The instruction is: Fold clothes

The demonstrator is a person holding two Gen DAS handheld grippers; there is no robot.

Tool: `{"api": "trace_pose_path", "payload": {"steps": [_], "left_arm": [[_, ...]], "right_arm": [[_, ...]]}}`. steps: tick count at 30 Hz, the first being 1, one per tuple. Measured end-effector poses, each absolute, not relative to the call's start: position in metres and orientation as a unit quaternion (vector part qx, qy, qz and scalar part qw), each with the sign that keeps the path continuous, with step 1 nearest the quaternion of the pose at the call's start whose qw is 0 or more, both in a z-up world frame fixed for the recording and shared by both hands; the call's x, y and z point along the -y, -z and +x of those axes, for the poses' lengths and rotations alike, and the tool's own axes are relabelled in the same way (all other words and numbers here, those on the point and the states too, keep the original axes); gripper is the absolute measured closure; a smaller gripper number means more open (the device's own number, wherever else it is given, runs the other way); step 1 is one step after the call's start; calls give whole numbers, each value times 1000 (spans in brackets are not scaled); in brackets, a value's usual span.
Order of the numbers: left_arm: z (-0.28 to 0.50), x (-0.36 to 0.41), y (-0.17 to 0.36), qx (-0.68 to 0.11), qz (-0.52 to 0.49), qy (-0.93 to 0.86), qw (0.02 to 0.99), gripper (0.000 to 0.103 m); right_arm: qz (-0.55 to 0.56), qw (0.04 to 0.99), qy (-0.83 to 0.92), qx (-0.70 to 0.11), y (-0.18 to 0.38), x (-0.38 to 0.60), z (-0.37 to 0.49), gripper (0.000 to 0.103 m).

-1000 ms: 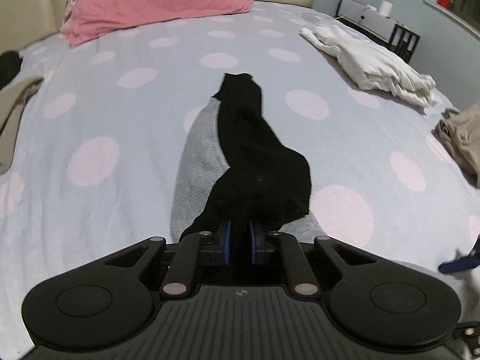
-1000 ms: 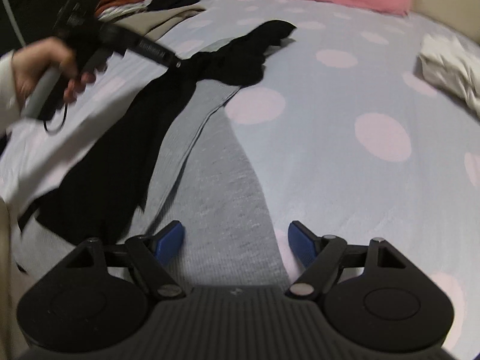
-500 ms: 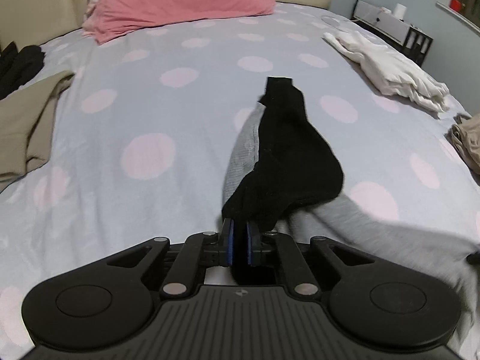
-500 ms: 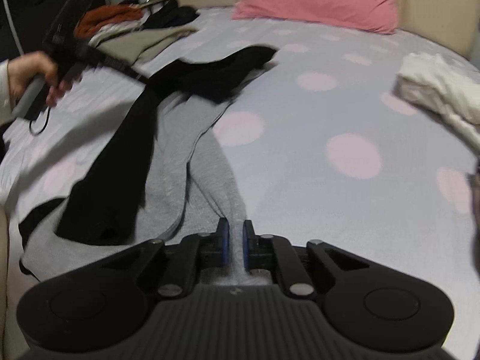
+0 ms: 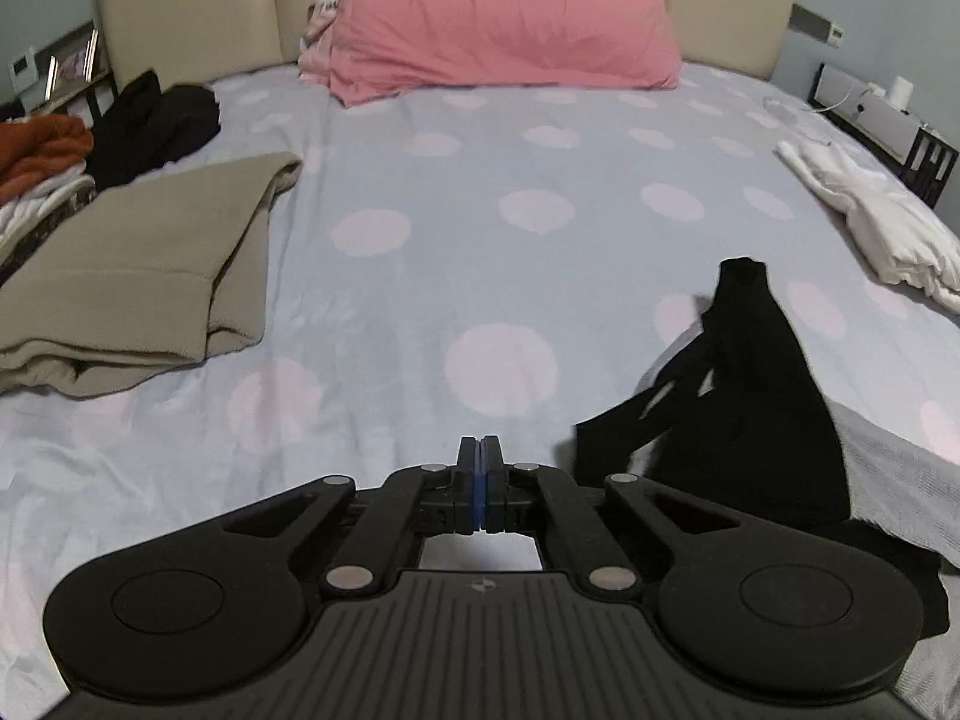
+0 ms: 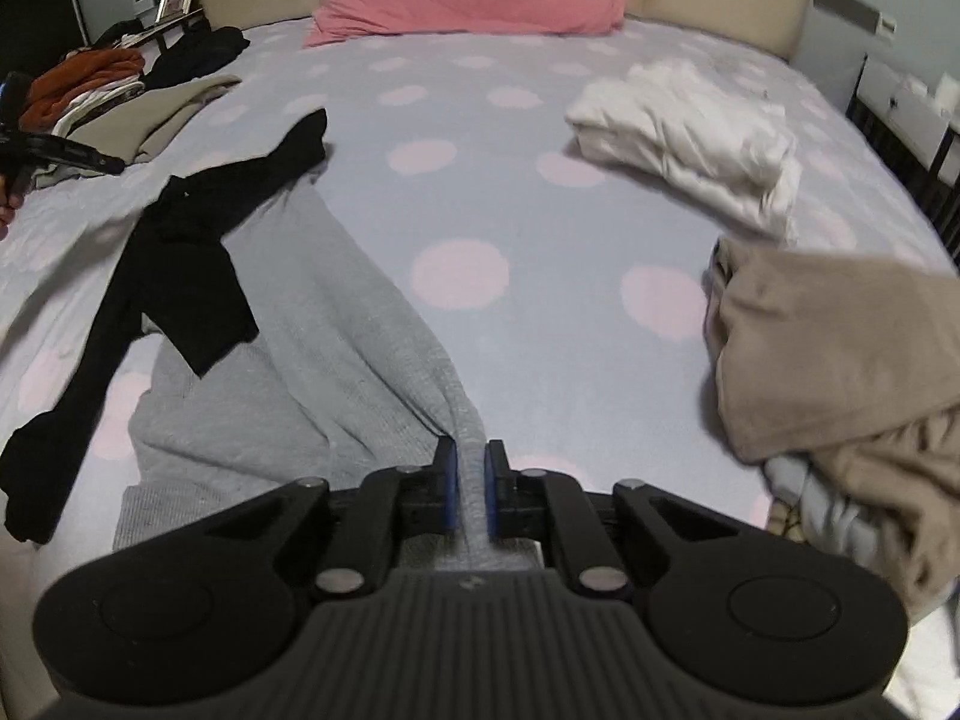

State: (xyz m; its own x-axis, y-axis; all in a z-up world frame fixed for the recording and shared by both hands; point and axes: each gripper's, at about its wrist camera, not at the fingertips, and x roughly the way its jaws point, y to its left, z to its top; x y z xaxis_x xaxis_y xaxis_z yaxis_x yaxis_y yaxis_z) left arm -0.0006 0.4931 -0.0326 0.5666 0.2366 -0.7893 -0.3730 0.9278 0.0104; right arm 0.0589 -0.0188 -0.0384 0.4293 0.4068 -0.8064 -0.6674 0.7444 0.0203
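Note:
A grey garment (image 6: 288, 360) lies spread on the spotted bed sheet (image 6: 540, 312), and one bunched edge of it runs up between the pads of my right gripper (image 6: 468, 480), which is shut on it. A black garment (image 6: 198, 252) is draped across the grey one's left side. In the left wrist view the black garment (image 5: 750, 408) lies to the right, partly on the grey garment (image 5: 888, 480). My left gripper (image 5: 479, 480) is off to its left over bare sheet, jaws closing to blue pads touching, nothing between them. It also shows at the far left as the left gripper (image 6: 114, 166), apart from the cloth.
A folded tan garment (image 5: 138, 276) lies on the left of the bed, with black clothes (image 5: 156, 120) and orange clothes (image 5: 36, 144) behind it. White clothes (image 6: 690, 132) and another tan garment (image 6: 840, 348) lie on the right. A pink pillow (image 5: 504, 18) leans on the headboard.
The left gripper let go of the black garment and swung away to the left. The right gripper shut on the grey garment's edge and drew it up and back.

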Motion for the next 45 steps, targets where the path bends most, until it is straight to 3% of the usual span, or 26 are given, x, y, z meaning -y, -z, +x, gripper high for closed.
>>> {"api": "trace_pose_path", "payload": {"steps": [3, 4, 5, 7, 11, 16, 24, 27, 30, 32, 33, 45], "left_arm": [[-11, -476, 24, -419, -80, -152, 892, 103], [-19, -467, 21, -415, -83, -145, 895, 103], [-27, -457, 19, -411, -85, -138, 897, 103], [-46, -435, 16, -405, -93, -124, 901, 102], [-82, -392, 30, -400, -131, -112, 900, 93], [-103, -348, 47, -403, -118, -96, 902, 89], [-96, -330, 73, -424, -117, -81, 895, 82], [-98, -330, 80, -430, -112, -92, 891, 82], [-100, -335, 84, -432, -128, -98, 887, 81], [-100, -338, 87, -434, -136, -98, 885, 81], [-101, -338, 88, -433, -137, -98, 886, 80], [-96, -332, 92, -449, -113, -105, 880, 78]], "right_arm": [[-215, 824, -315, -419, 63, -1, 52, 89], [-221, 829, -307, -411, 66, -2, 50, 72], [-220, 838, -302, -397, 65, -2, 46, 42], [-212, 856, -304, -361, 56, -1, 37, 23], [-215, 869, -360, -262, 35, -21, 21, 22], [-214, 822, -473, -236, 45, -105, -1, 22], [-257, 763, -540, -243, 83, -196, -5, 31], [-273, 751, -542, -261, 89, -205, 4, 46], [-290, 742, -538, -276, 92, -211, 9, 69], [-301, 741, -532, -277, 91, -211, 12, 91], [-302, 743, -529, -277, 90, -211, 15, 94], [-212, 847, -409, -264, 36, -171, 100, 98]]}}
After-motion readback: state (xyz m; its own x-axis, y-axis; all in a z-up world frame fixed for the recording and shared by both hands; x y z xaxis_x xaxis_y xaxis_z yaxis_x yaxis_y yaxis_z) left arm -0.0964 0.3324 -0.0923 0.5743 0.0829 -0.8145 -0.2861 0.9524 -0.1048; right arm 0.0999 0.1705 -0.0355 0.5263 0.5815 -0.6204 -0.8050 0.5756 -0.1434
